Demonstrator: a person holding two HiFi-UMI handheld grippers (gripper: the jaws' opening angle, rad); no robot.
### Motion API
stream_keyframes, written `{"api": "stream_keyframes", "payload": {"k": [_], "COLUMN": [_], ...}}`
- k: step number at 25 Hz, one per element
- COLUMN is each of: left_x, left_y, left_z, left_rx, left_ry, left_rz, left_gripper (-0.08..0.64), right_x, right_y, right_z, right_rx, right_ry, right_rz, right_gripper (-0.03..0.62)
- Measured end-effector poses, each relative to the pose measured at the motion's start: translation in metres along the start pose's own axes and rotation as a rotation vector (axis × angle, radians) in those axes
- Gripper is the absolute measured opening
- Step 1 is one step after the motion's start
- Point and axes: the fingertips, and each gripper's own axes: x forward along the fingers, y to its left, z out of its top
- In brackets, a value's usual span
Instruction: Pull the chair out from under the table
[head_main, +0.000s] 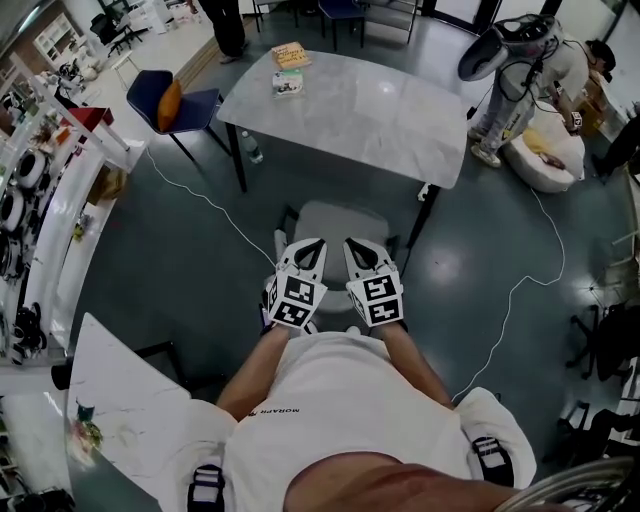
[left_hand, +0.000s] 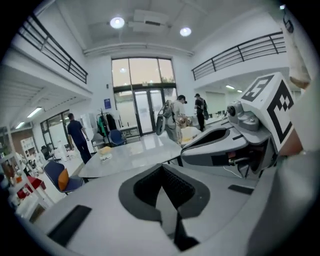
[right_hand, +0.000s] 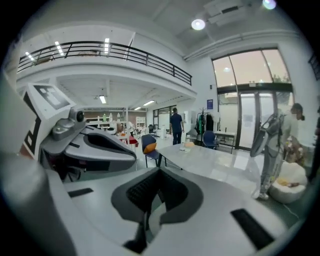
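The left gripper (head_main: 308, 250) and right gripper (head_main: 358, 250), jaws closed on nothing, hang side by side above the pale grey padded chair (head_main: 335, 222), which stands just clear of the near edge of the grey marble-topped table (head_main: 350, 105), so the pull looks finished.

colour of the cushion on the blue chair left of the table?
Orange. The cushion shows best in the head view.
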Motion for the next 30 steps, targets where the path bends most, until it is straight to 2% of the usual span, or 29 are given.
{"api": "stream_keyframes", "payload": {"k": [5, 8, 13, 20, 30], "left_x": [-0.016, -0.024, -0.032, -0.043, -0.039], "left_y": [0.012, 0.012, 0.015, 0.02, 0.019], "left_z": [0.03, 0.042, 0.062, 0.074, 0.074], "left_rx": [-0.158, -0.202, -0.228, -0.248, -0.234], "left_ry": [-0.155, -0.228, -0.299, -0.363, -0.364], "left_rz": [0.091, 0.11, 0.127, 0.167, 0.17], "left_gripper": [0.003, 0.003, 0.003, 0.003, 0.003], "right_x": [-0.01, -0.015, -0.019, -0.025, -0.03], "right_y": [-0.01, -0.012, -0.01, -0.002, -0.008], "right_z": [0.033, 0.039, 0.052, 0.068, 0.076], "right_rx": [0.022, 0.034, 0.092, 0.069, 0.067], "right_ry": [-0.105, -0.147, -0.188, -0.245, -0.3], "right_rz": [-0.043, -0.069, -0.061, -0.054, -0.087], "right_gripper": [0.012, 0.012, 0.012, 0.012, 0.012]}}
